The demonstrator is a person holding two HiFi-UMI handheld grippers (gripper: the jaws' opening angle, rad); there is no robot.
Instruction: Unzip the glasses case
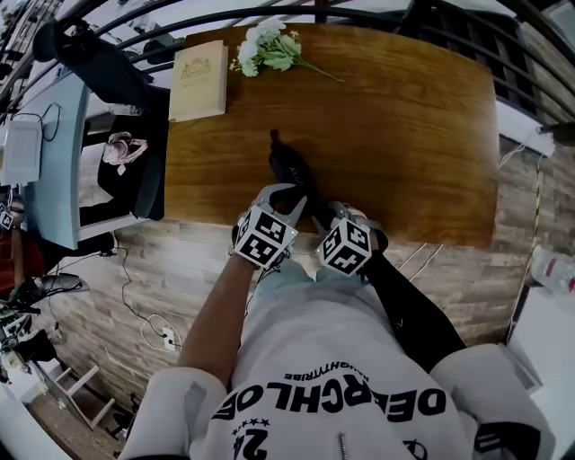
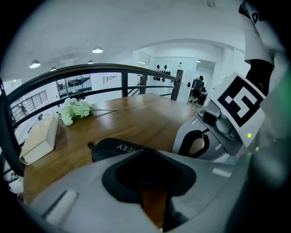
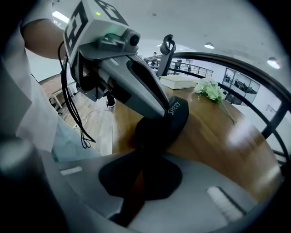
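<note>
A black glasses case [image 1: 289, 166] lies lengthwise on the wooden table [image 1: 413, 135], with its near end close to the front edge. My left gripper [image 1: 299, 199] is shut on the case's near end; in the right gripper view its fingers pinch the case [image 3: 176, 113] from above. The case's white lettering shows just beyond the left gripper [image 2: 148, 182] in the left gripper view. My right gripper [image 3: 141, 177] is shut on a thin black part at the case's near tip, apparently the zipper pull. In the head view the right gripper [image 1: 322, 218] sits right beside the left one.
A cream book [image 1: 199, 79] and a bunch of pale flowers [image 1: 269, 49] lie at the table's far left. A dark metal railing [image 1: 377, 16] curves behind the table. Cables [image 1: 162, 337] trail over the floor below the front edge.
</note>
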